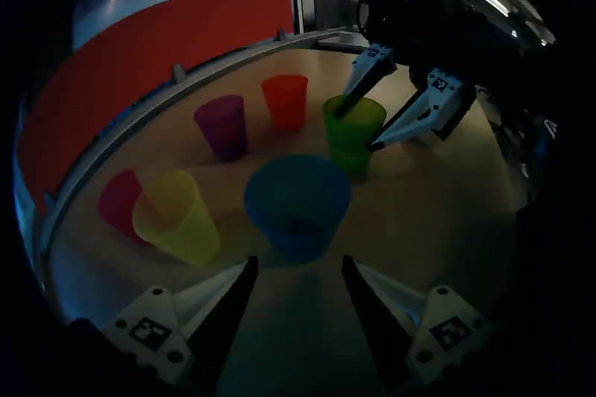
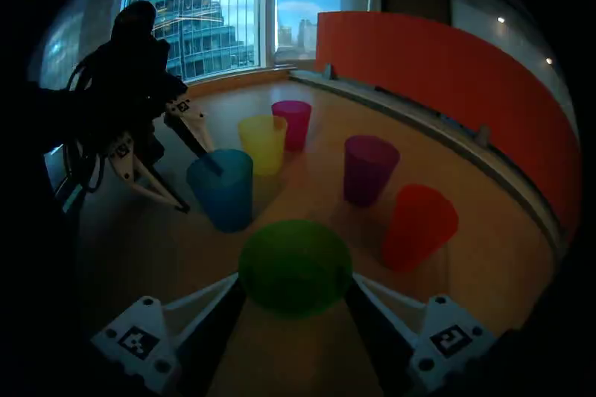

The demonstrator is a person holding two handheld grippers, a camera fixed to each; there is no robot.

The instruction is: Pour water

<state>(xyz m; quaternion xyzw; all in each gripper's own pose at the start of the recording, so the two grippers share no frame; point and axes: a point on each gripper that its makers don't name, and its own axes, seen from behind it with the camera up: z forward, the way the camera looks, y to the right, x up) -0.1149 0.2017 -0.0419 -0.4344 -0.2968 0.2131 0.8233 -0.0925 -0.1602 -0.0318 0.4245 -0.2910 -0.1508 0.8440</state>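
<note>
Flanking green cup [image 2: 296, 263], right gripper [image 2: 296, 279] jaws, grip unclear; left gripper [image 1: 299, 261] jaws apart before blue cup [image 1: 298, 199].

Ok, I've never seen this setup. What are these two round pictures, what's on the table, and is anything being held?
There is no robot here. A person holds two grippers, each with two fingers and a fisheye camera that looks along them. The left gripper view shows the left gripper, fingers apart, facing the blue cup. The right gripper view shows the right gripper, fingers apart on either side of the green cup. Each view also catches the other gripper farther off. Six plastic cups stand on the wooden table: blue, green, yellow, pink, purple and red. Nothing looks lifted. I cannot tell whether the right fingers touch the green cup.
</note>
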